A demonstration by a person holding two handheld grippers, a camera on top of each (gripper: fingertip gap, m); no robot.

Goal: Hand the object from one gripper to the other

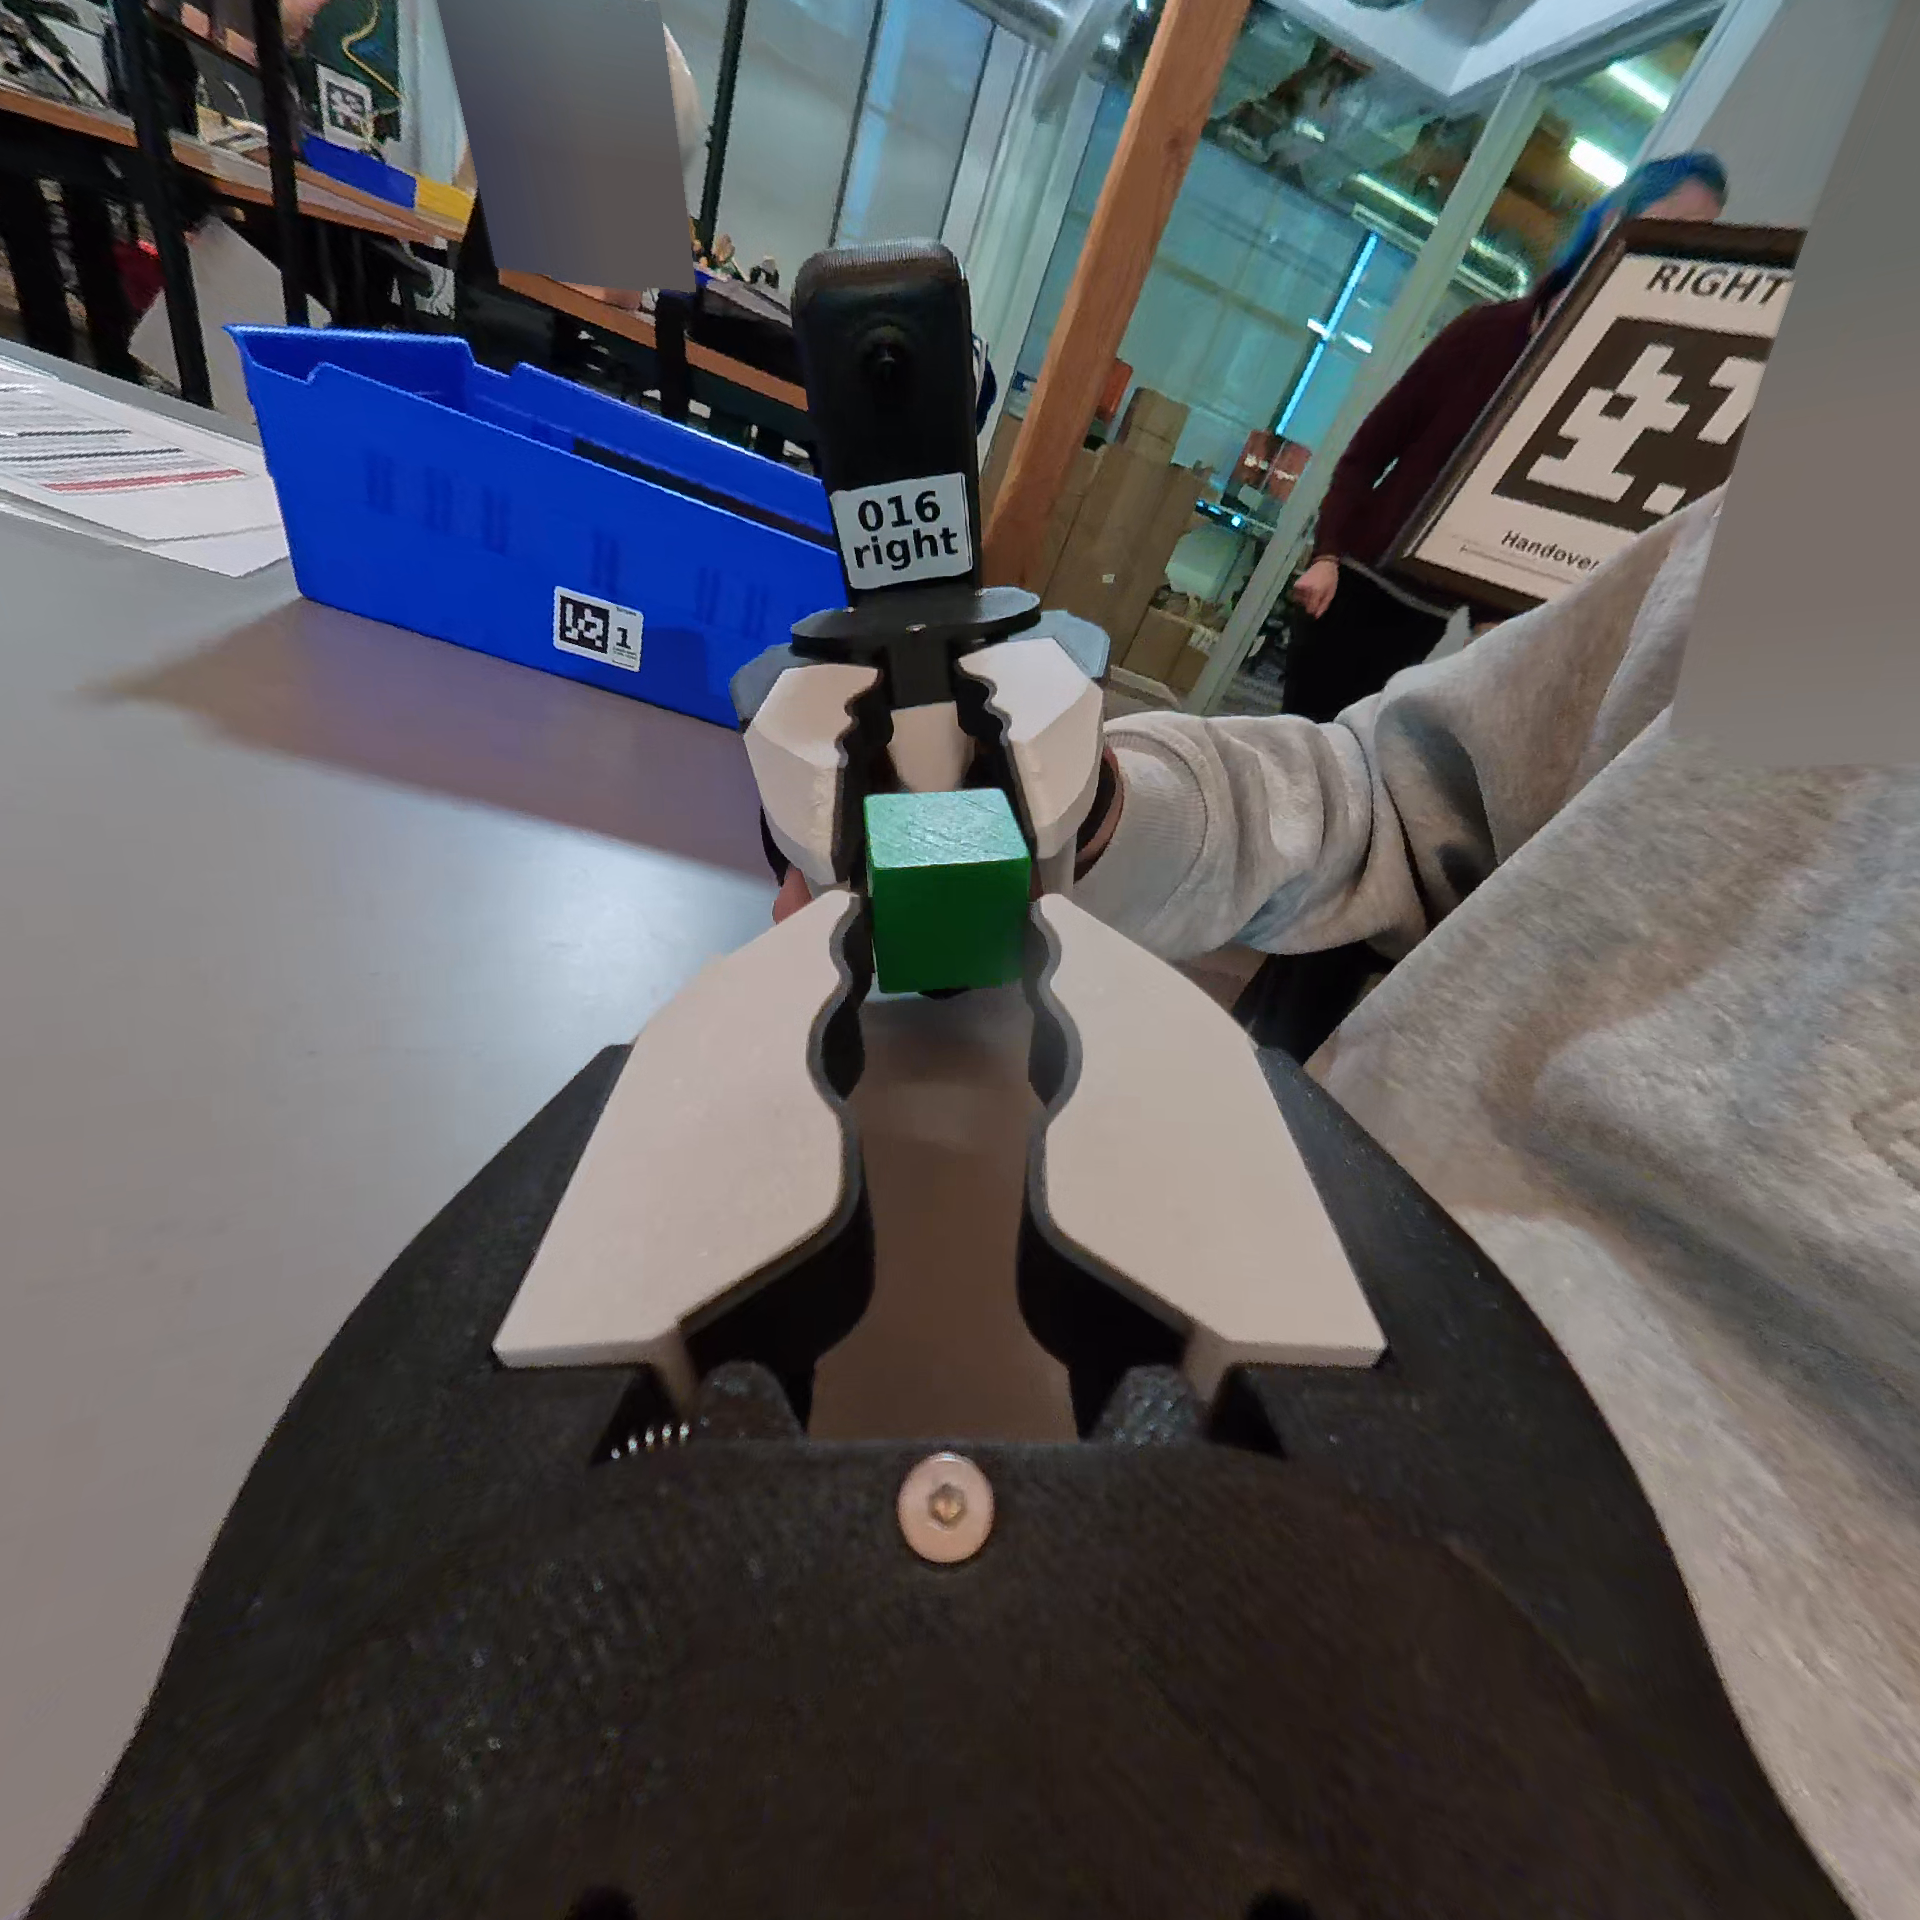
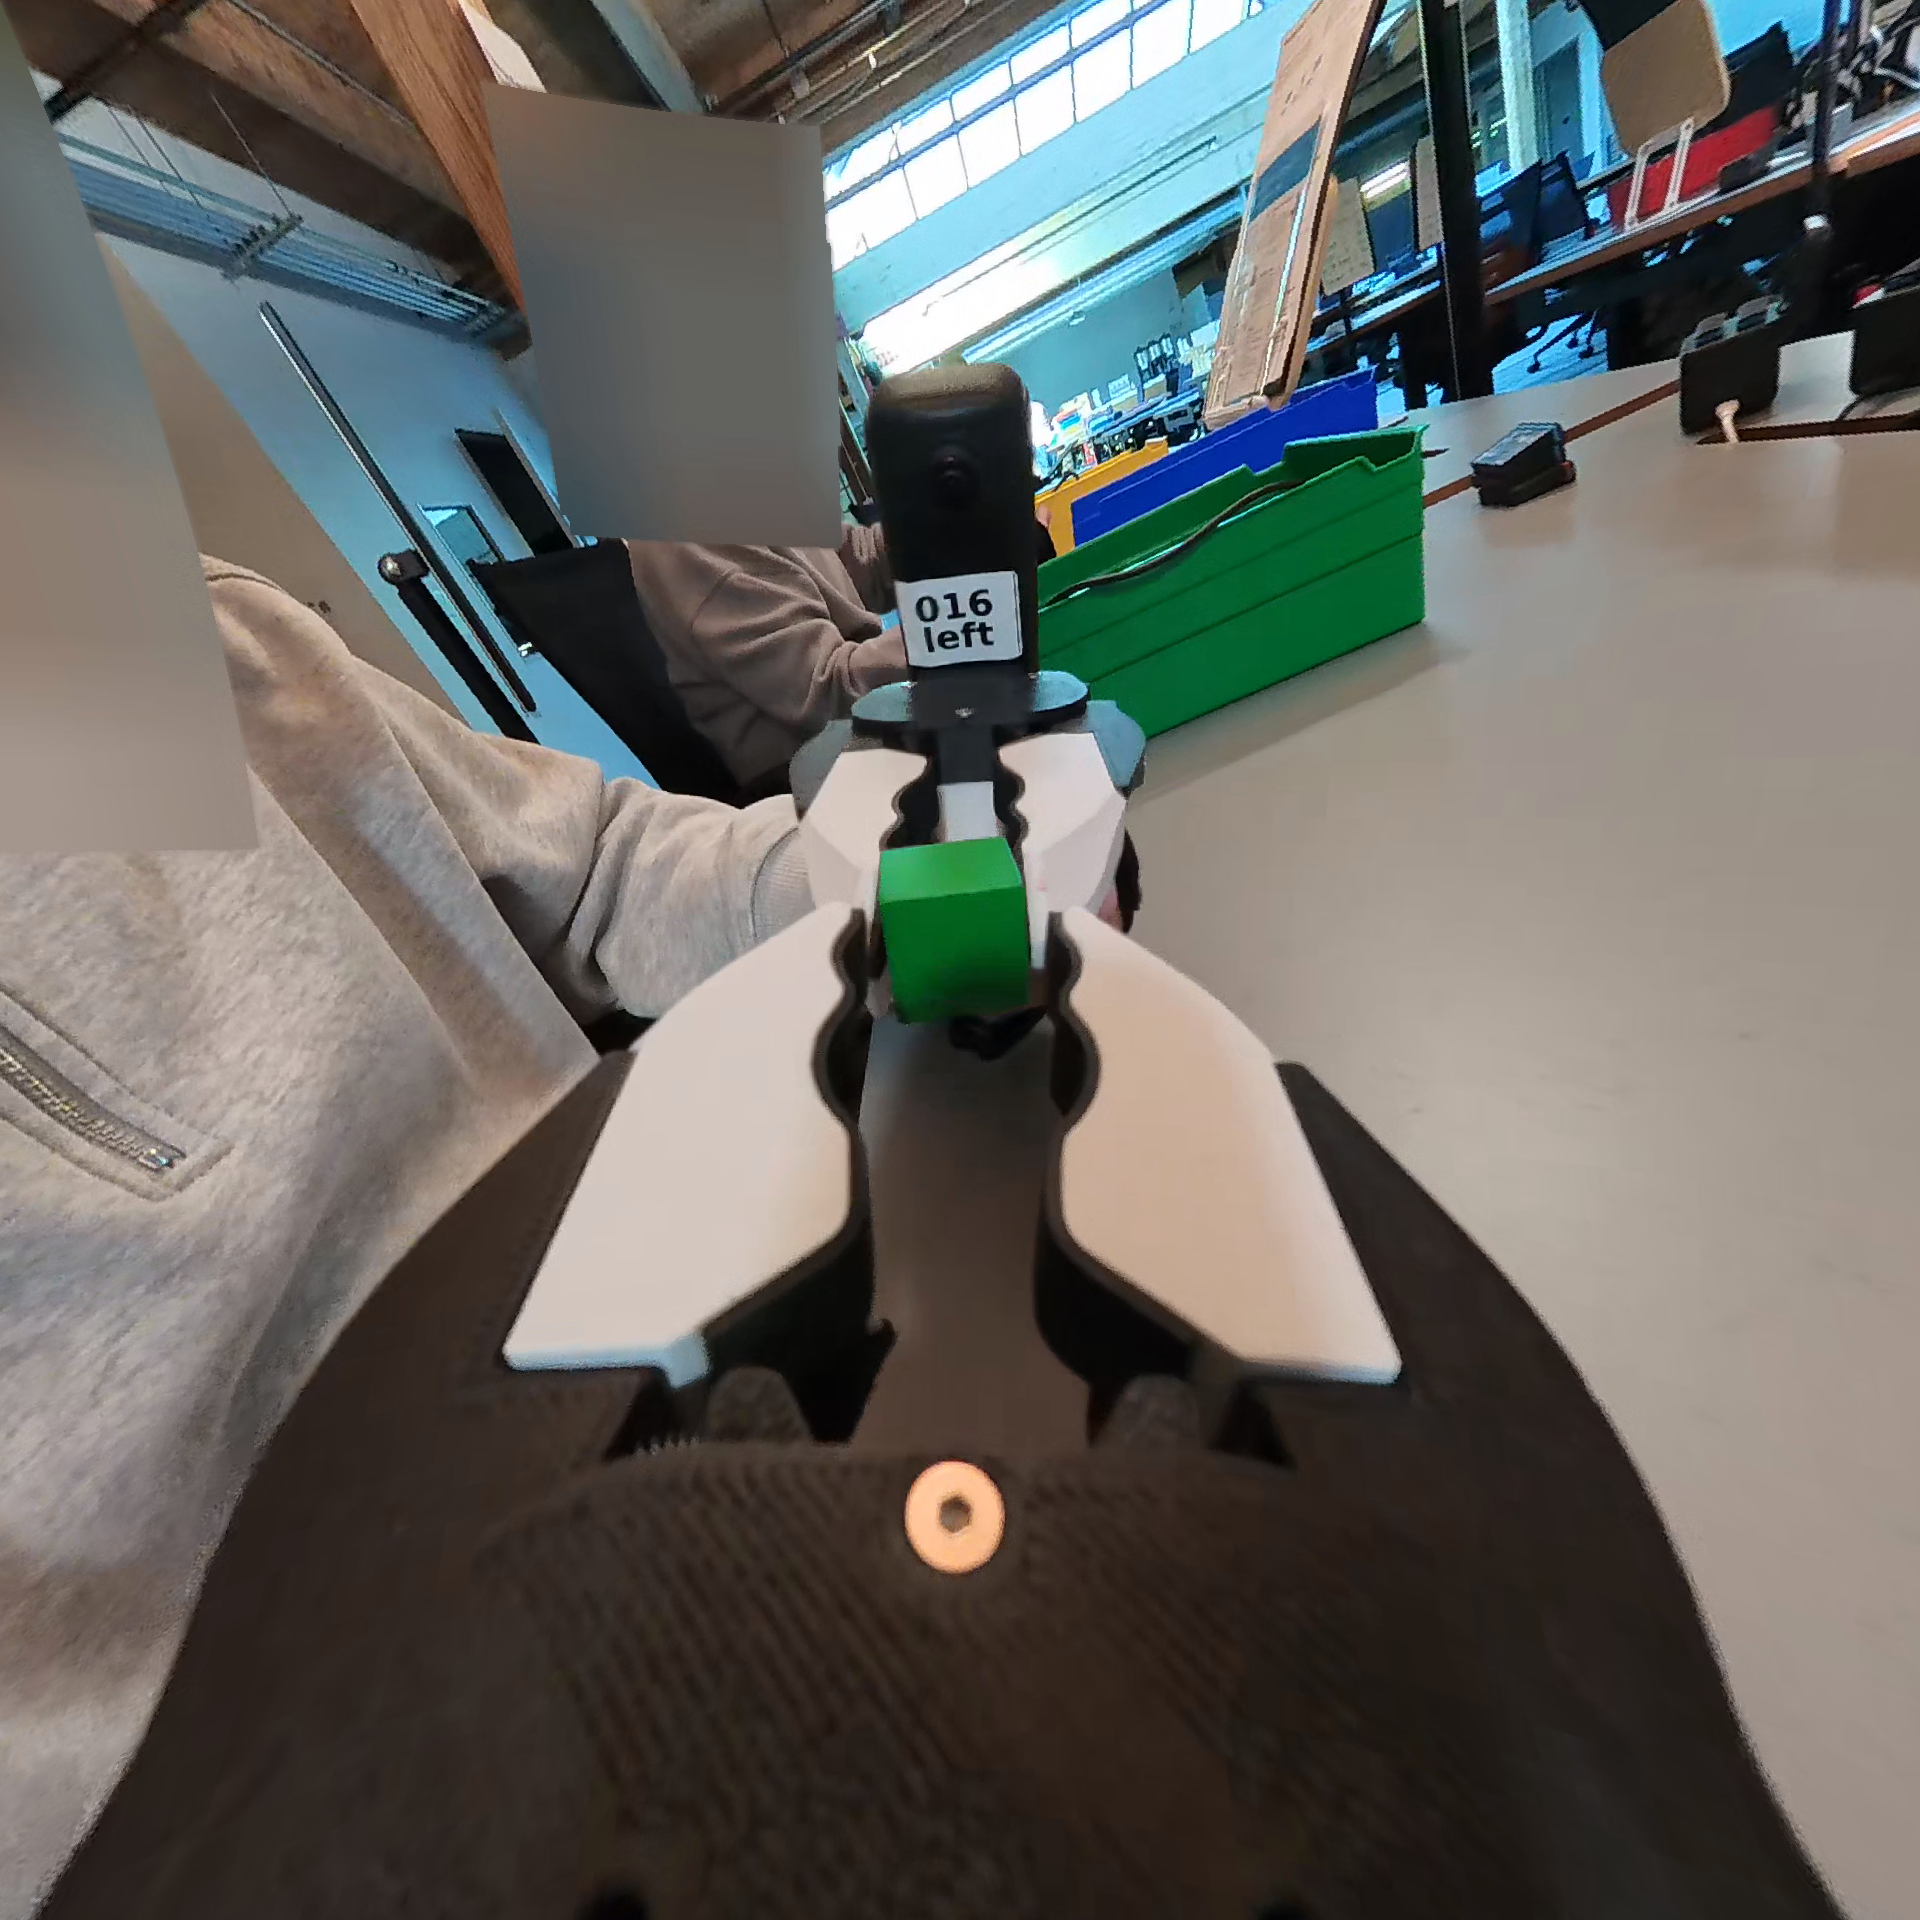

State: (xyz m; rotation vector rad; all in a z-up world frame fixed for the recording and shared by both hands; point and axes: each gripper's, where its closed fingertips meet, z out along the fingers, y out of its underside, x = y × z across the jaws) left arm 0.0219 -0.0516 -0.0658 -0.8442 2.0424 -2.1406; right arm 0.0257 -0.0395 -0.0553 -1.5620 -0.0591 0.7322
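right gripper (image 2: 951, 951) fingers flank green cube (image 2: 951, 940) | left gripper (image 2: 961, 873) opposite, touching | green bin (image 2: 1247, 613) behind

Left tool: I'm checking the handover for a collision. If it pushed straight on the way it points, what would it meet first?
The green cube, already between the left tool tips. Directly behind it faces the right tool, apparently at the cube's far side; whether it grips yet is unclear.

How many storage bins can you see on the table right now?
3. A blue bin behind the right gripper in the left wrist view; a green bin and a second blue bin behind it in the right wrist view. Others may be hidden.
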